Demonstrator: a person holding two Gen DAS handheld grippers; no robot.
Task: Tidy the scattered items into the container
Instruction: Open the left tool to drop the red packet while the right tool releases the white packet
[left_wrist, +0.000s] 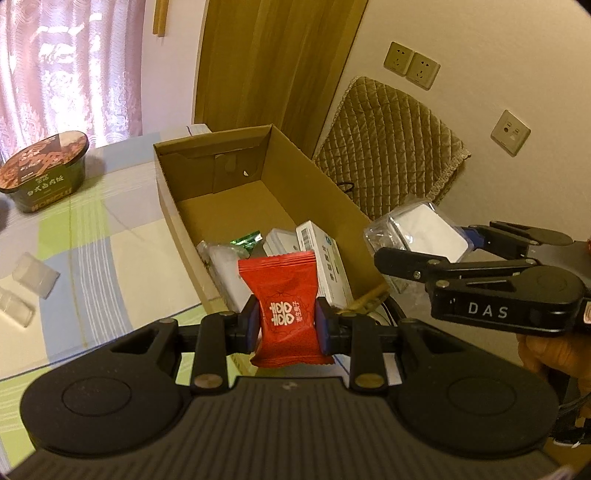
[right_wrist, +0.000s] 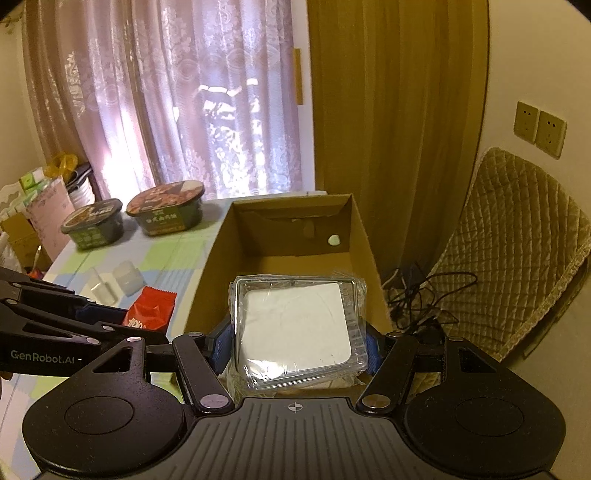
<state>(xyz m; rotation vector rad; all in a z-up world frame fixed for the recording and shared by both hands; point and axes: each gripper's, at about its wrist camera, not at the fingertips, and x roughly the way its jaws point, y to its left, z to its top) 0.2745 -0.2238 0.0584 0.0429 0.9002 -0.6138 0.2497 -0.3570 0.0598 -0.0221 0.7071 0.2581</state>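
We hold the left gripper (left_wrist: 284, 325) with its fingers (left_wrist: 248, 320) clamped on a red sachet (left_wrist: 283, 301), which stands upright between the blue pads, white characters on its front. Just ahead of these fingers lies the open cardboard box (left_wrist: 218, 146) on the tabletop (left_wrist: 92, 229), and in its near end we see a white carton (left_wrist: 328, 262), a flat white pack (left_wrist: 225, 273), a pale case (left_wrist: 280, 240) and a scrap of green foil (left_wrist: 245, 238).

To the right of the left fingers, the right gripper (right_wrist: 299, 343) grips a clear plastic case with a white insert (right_wrist: 295, 325), its fingers (right_wrist: 371, 350) pressed against both sides. In the right wrist view this case hangs over the near end of the cardboard box (right_wrist: 354, 225), whose far half is bare.

Left of the left fingers, two small clear cases (left_wrist: 35, 275) lie on the striped cloth, apart from the box. Farther ahead and to the left stands a green instant bowl (left_wrist: 46, 171); the right wrist view shows a second bowl (right_wrist: 92, 223) beside it. Beyond the box on the right, a quilted chair (left_wrist: 391, 147) stands against the wall.
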